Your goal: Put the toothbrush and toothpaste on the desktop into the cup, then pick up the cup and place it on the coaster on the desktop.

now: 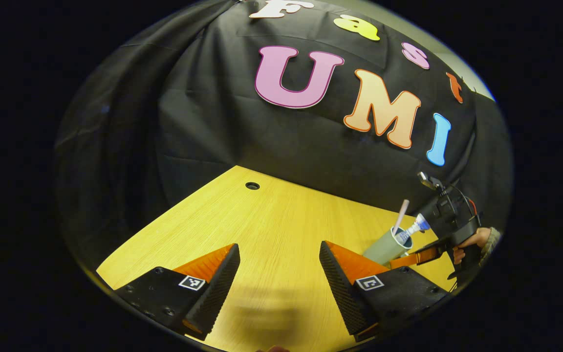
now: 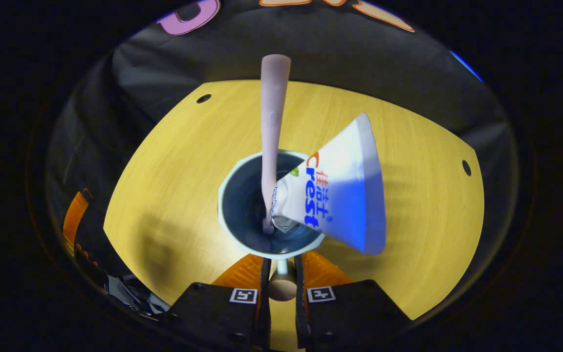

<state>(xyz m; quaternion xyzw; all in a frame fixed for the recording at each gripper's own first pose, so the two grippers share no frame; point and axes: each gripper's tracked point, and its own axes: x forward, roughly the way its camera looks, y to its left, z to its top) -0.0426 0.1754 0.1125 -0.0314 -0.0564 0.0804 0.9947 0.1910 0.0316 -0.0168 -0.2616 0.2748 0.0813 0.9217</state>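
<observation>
Left gripper view: left gripper (image 1: 279,274) hovering over bare desktop (image 1: 271,220), fingers spread wide, nothing between them. Cup (image 1: 388,246) far off toward the desktop's right edge, tilted, toothbrush (image 1: 400,215) and toothpaste (image 1: 416,228) poking out of its mouth. Right gripper (image 1: 421,255) reaching in at the cup's rim side, held by a hand (image 1: 472,240). Cup looks lifted or leaning — contact with the desktop cannot be told from here. Left gripper well apart from the cup; right one clearly nearer.

Right gripper view: looking down into the cup (image 2: 232,195), mouth facing the camera. Toothbrush (image 2: 272,122) standing in it, long axis running away toward the desktop's far edge; toothpaste (image 2: 340,190) wedged beside it, crimped end fanning out to the right over the rim. Right gripper (image 2: 281,266) nearly closed, fingers pinching the cup's near rim wall — both seem to press on it. Small round tan thing (image 2: 281,287) visible in the gap below the fingers, possibly the coaster, too hidden to be sure.

Judgement: both items loaded, cup in hand, only the carry to the coaster left. Key relation — cup gripped at one rim point with tall contents leaning out, so keep the mouth up or the tube may tip out.
</observation>
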